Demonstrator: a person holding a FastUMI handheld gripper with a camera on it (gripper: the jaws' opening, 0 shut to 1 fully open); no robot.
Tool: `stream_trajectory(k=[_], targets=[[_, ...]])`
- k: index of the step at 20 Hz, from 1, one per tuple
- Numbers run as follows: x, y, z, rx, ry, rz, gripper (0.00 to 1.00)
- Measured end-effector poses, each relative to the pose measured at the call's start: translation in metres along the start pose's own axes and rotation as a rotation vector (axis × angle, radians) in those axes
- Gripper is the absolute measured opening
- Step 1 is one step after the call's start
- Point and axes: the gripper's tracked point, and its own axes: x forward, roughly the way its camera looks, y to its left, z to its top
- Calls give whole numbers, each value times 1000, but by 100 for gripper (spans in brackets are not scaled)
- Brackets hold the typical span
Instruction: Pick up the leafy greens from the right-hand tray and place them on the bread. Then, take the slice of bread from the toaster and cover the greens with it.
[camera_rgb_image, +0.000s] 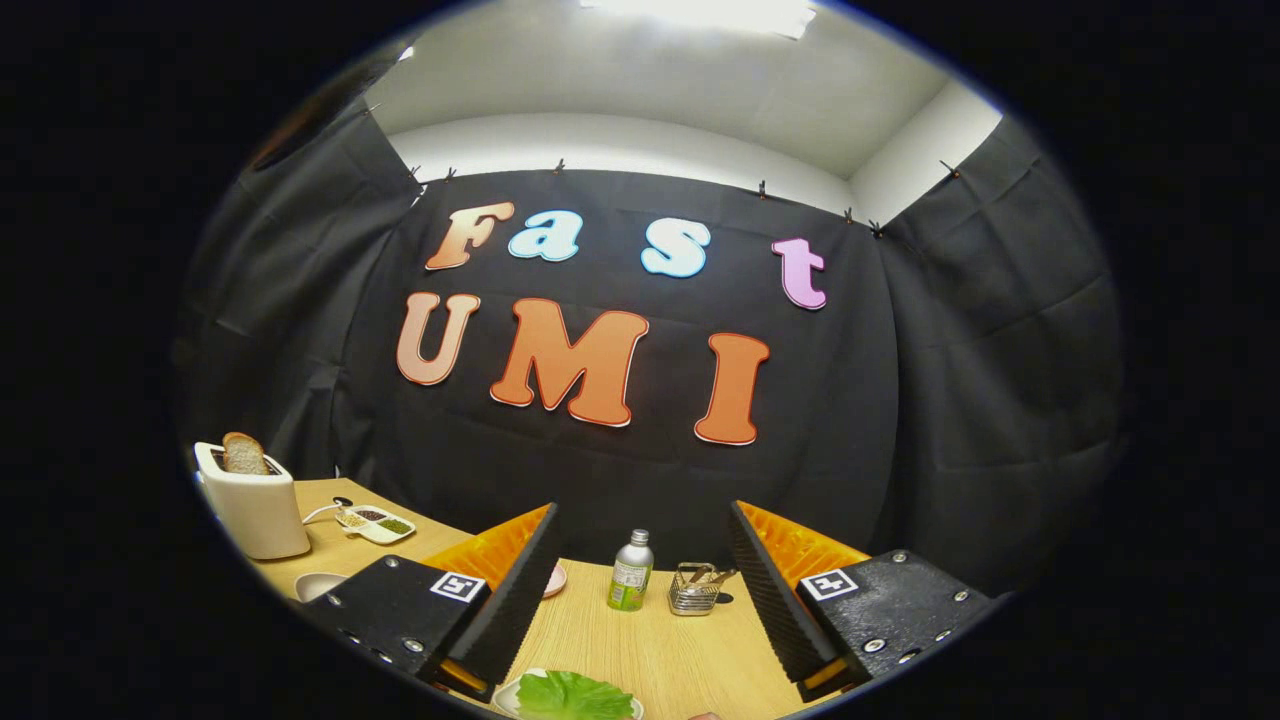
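The claw (640, 590) was held above the light wood-grain table (650, 640), its two fingers spread wide apart with nothing between them. A flat green leaf of lettuce (572, 695) lay on a white round plate (507, 697) at the near edge of the table, just below and between the fingertips, apart from both. Whether bread lay under the leaf could not be told.

Beyond the fingers, toward the far edge of the table, stood a small silver bottle with a green label (631, 572), and just beside it a wire-mesh metal basket (696, 588) holding some small items. A pinkish round dish (556, 579) showed partly behind the left finger.

At the far left corner of the table stood a cream-white toaster (255, 505), upright, with a brown-crusted slice of bread (243, 454) rising from its slot. Beside the toaster lay a white divided tray (377, 523) with dark and green contents in its compartments, and a white bowl's rim (318, 584) showed near the left finger.
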Motion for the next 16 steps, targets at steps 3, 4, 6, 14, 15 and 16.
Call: stream_trajectory(k=[3,4,6,14,15,16], targets=[[8,4,-18,32,74,21,99],[11,4,-25,28,99,22,99],[17,4,-40,7,158,26,99],[27,18,-98,30,440,91,99],[27,22,-108,56,490,105,99],[25,26,-118,87,539,119,99]])
